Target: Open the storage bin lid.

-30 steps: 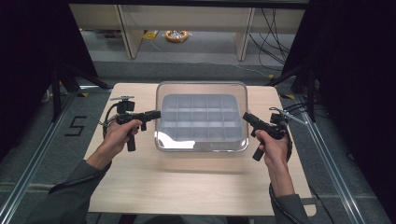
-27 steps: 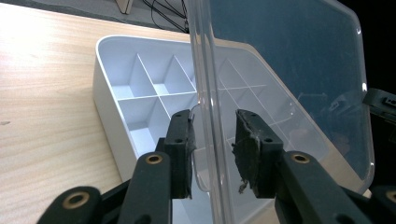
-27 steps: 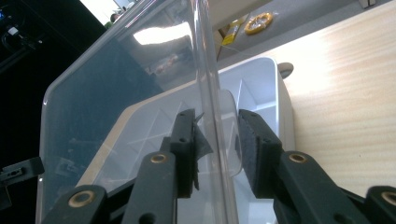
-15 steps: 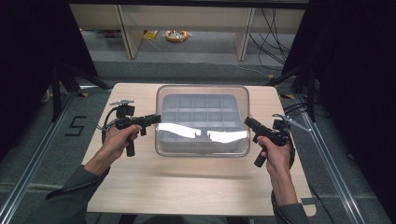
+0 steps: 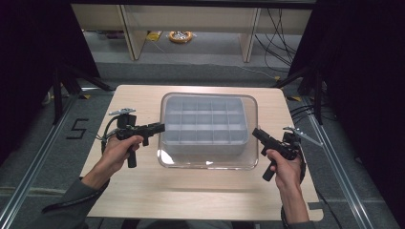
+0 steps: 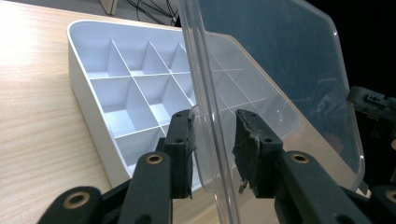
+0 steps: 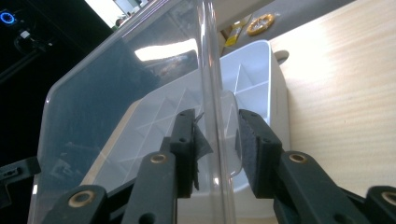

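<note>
A white compartment box [image 5: 205, 119] sits mid-table, with several empty cells. A clear plastic lid [image 5: 210, 161] hovers just above it, level and shifted a little toward me. My left gripper [image 5: 160, 127] grips the lid's left rim and my right gripper [image 5: 255, 132] its right rim, both rolled on their sides. In the left gripper view the lid [image 6: 280, 60] runs edge-on between the jaws of my left gripper [image 6: 212, 135], with the box [image 6: 121, 98] beneath it. In the right gripper view my right gripper [image 7: 215, 140] straddles the lid's [image 7: 130, 93] rim above the box [image 7: 254, 70].
The wooden table [image 5: 191, 195] has bare surface in front of the box and at both sides. Beyond the far edge lie a grey floor, shelf legs and an orange coil [image 5: 180, 36]. Black stands flank the table.
Both hands have drawn slightly toward me, and the lid has come with them. Its near edge now overhangs the box's front. The glare on the lid has shifted.
</note>
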`<state>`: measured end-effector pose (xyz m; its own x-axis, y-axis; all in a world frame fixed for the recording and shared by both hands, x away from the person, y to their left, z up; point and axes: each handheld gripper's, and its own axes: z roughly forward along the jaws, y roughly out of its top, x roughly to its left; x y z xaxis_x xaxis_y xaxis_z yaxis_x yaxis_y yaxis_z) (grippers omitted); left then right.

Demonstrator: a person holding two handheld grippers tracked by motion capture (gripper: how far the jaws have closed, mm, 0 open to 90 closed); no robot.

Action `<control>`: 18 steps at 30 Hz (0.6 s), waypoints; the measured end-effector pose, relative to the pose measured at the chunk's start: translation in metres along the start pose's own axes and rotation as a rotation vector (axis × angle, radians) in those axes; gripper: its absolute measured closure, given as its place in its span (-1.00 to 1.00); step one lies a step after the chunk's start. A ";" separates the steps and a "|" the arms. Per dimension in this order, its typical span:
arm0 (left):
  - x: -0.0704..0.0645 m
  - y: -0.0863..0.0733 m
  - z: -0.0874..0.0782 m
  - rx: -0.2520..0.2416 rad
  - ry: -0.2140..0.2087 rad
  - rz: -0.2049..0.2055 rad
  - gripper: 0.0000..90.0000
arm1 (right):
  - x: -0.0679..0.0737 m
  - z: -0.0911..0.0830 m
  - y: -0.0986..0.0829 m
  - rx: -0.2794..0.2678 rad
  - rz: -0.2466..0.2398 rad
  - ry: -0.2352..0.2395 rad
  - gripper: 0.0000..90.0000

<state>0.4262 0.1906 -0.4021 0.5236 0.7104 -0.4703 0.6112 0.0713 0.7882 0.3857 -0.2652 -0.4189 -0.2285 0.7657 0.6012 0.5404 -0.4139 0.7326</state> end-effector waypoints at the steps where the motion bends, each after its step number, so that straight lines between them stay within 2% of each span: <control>1: 0.000 0.000 0.000 0.000 0.000 0.000 0.47 | -0.002 -0.001 -0.002 0.000 -0.015 0.002 0.53; 3: 0.000 -0.005 0.000 0.004 0.003 0.001 0.47 | -0.005 -0.002 -0.007 -0.003 -0.013 -0.006 0.53; 5: -0.001 -0.012 0.001 0.018 0.002 -0.002 0.47 | -0.005 -0.003 -0.010 0.009 0.018 -0.016 0.53; 6: -0.001 -0.014 0.000 0.021 0.000 -0.001 0.47 | -0.006 -0.004 -0.011 0.004 0.023 -0.001 0.53; 7: -0.001 -0.016 0.000 0.018 -0.002 -0.001 0.46 | -0.008 -0.004 -0.013 0.008 -0.004 -0.007 0.53; 8: -0.001 -0.018 0.000 0.023 -0.003 -0.005 0.46 | -0.006 -0.005 -0.015 0.010 0.033 0.000 0.53; 9: -0.001 -0.019 -0.001 0.025 -0.004 -0.003 0.47 | -0.009 -0.006 -0.017 0.004 -0.003 0.000 0.53; 12: -0.002 -0.022 -0.002 0.025 -0.004 0.000 0.47 | -0.009 -0.008 -0.021 0.019 0.031 -0.001 0.53; 13: -0.002 -0.025 -0.003 0.028 -0.006 -0.001 0.47 | -0.011 -0.009 -0.023 0.025 0.005 -0.020 0.53; 15: -0.001 -0.028 -0.003 0.031 -0.014 -0.004 0.47 | -0.010 -0.011 -0.026 0.028 0.037 -0.002 0.53; 16: -0.001 -0.028 -0.003 0.031 -0.014 -0.004 0.47 | -0.011 -0.011 -0.027 0.025 0.018 0.001 0.53; 17: -0.001 -0.030 -0.004 0.029 -0.008 -0.007 0.46 | -0.009 -0.012 -0.028 0.037 0.054 -0.012 0.53; 18: -0.001 -0.032 -0.004 0.031 -0.006 -0.007 0.46 | -0.011 -0.013 -0.029 0.035 0.016 -0.015 0.53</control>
<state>0.4041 0.1909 -0.4252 0.5229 0.7056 -0.4782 0.6330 0.0543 0.7723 0.3619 -0.2677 -0.4424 -0.2081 0.7665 0.6076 0.5717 -0.4087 0.7114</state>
